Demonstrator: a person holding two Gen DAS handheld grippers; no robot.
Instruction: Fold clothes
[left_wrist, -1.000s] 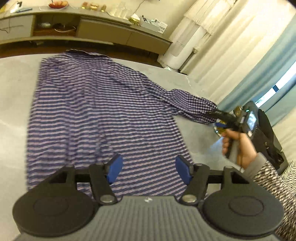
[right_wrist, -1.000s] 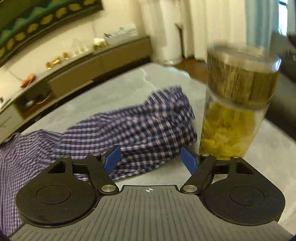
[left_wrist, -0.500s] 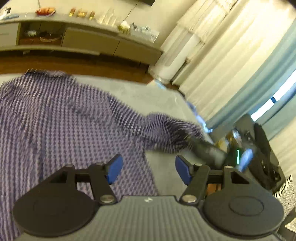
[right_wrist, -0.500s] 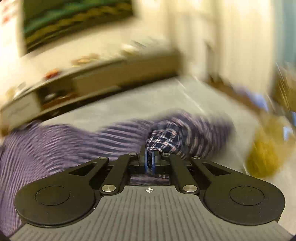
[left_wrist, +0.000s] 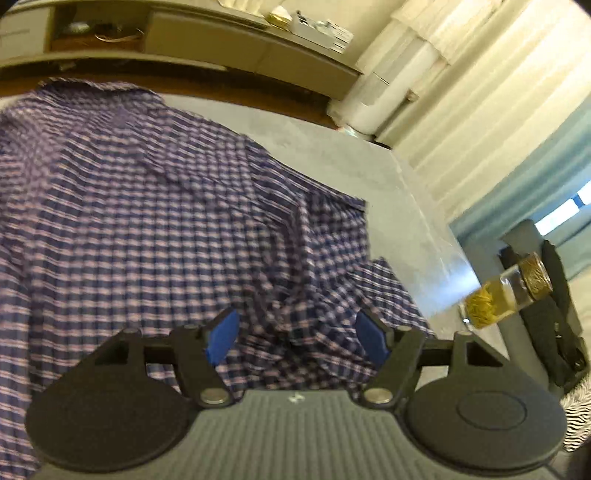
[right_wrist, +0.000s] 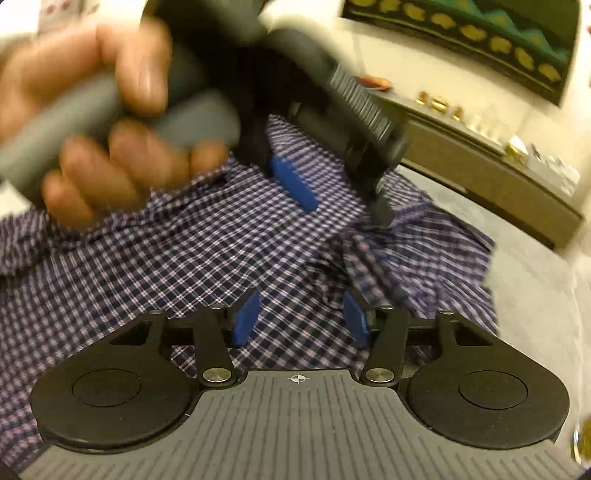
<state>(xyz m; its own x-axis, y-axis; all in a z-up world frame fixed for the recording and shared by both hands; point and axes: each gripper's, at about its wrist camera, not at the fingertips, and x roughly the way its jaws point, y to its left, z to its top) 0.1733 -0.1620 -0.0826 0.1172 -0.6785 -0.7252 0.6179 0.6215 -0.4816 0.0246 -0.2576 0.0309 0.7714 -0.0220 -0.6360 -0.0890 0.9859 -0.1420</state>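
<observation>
A purple and white checked shirt (left_wrist: 129, 206) lies spread on a grey table (left_wrist: 369, 166). Its right sleeve (left_wrist: 332, 295) is folded in over the body and lies bunched. My left gripper (left_wrist: 297, 334) is open just above the bunched sleeve, holding nothing. My right gripper (right_wrist: 301, 319) is open over the shirt (right_wrist: 184, 258), with the sleeve fold (right_wrist: 406, 251) by its right finger. The left gripper shows from the side in the right wrist view (right_wrist: 325, 192), with the hand (right_wrist: 103, 122) holding it.
A glass jar (left_wrist: 506, 291) with yellow contents and a cork-patterned lid stands near the table's right edge. A black chair (left_wrist: 554, 314) is beyond it. A low sideboard (left_wrist: 221, 44) runs along the far wall, with curtains (left_wrist: 480, 92) at the right.
My right gripper, shut on the sleeve half a second ago, has carried it in over the shirt body and opened. My left gripper has moved right, over the sleeve.
</observation>
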